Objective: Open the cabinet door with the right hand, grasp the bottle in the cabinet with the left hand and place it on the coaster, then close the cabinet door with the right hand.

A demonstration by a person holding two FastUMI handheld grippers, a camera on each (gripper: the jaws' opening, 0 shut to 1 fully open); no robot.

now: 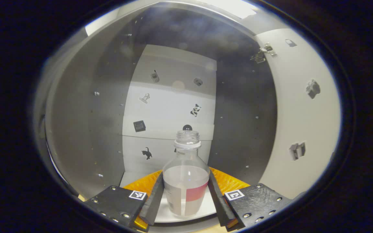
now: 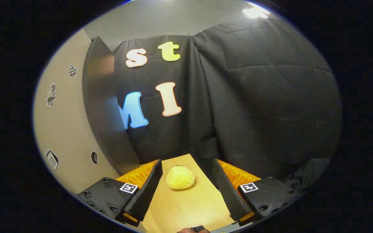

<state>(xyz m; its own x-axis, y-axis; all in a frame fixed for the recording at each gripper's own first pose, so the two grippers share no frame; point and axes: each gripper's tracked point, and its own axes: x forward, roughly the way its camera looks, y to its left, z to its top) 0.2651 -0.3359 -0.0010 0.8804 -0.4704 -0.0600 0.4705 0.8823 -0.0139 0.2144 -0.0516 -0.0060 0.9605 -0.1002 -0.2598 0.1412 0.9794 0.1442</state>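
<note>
We see the clear plastic bottle (image 1: 186, 176) upright, neck up, inside the grey cabinet (image 1: 76, 129). Left claw (image 1: 186, 197) clamps its body. Right claw (image 2: 186, 187) gapes over the wooden surface (image 2: 186, 207)

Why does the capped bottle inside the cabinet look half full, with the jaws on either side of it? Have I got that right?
Nearly: the bottle has no cap. In the left gripper view its threaded neck is bare and open at the top. The rest holds: it stands inside the cabinet, about half full of clear liquid, with the left gripper jaws on either side of it.
</note>
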